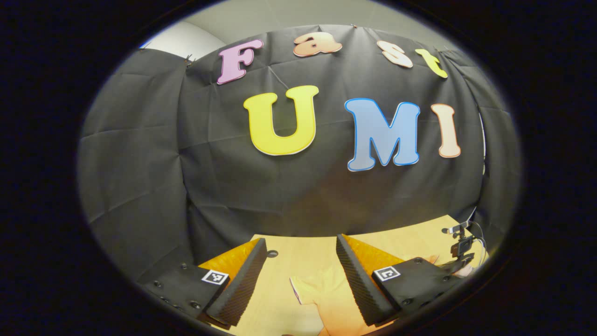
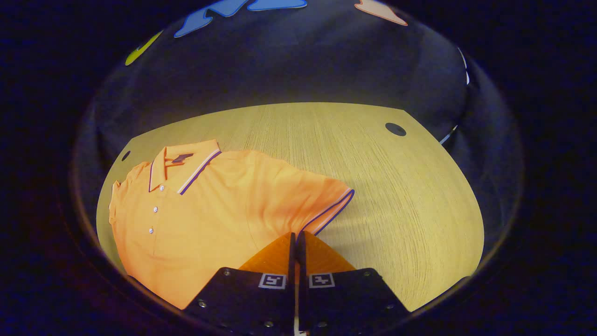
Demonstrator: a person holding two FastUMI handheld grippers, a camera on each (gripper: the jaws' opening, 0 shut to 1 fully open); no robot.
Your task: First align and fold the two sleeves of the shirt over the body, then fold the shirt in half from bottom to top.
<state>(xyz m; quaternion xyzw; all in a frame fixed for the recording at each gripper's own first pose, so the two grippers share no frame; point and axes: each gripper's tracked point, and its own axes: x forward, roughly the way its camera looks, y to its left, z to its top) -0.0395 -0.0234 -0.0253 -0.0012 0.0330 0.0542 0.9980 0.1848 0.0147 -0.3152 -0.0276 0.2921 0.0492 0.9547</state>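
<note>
From my seat the biggest thing was the wooden table (image 2: 396,186), its pale top running back to the black cloth wall (image 1: 140,163), with two dark round holes near its far edge in the right gripper view. On it lay one orange polo shirt (image 2: 210,210), spread flat toward the left of that view, collar (image 2: 179,165) pointing to the far edge, three small buttons down the placket. One short sleeve (image 2: 326,205), trimmed with a dark and white stripe at the cuff, reached out to the right; I could not make out the other sleeve. My right gripper (image 2: 295,240) had its two fingers drawn together with barely a slit between them, tips at the sleeve's cuff edge; whether they pinched cloth I could not tell. My left gripper (image 1: 301,261) was held high with its fingers spread wide, nothing between them, and beneath it I saw a patch of the shirt on the table. At the right of the left gripper view a small black device on a stand (image 1: 461,242) stood by the table edge, cables trailing from it.
</note>
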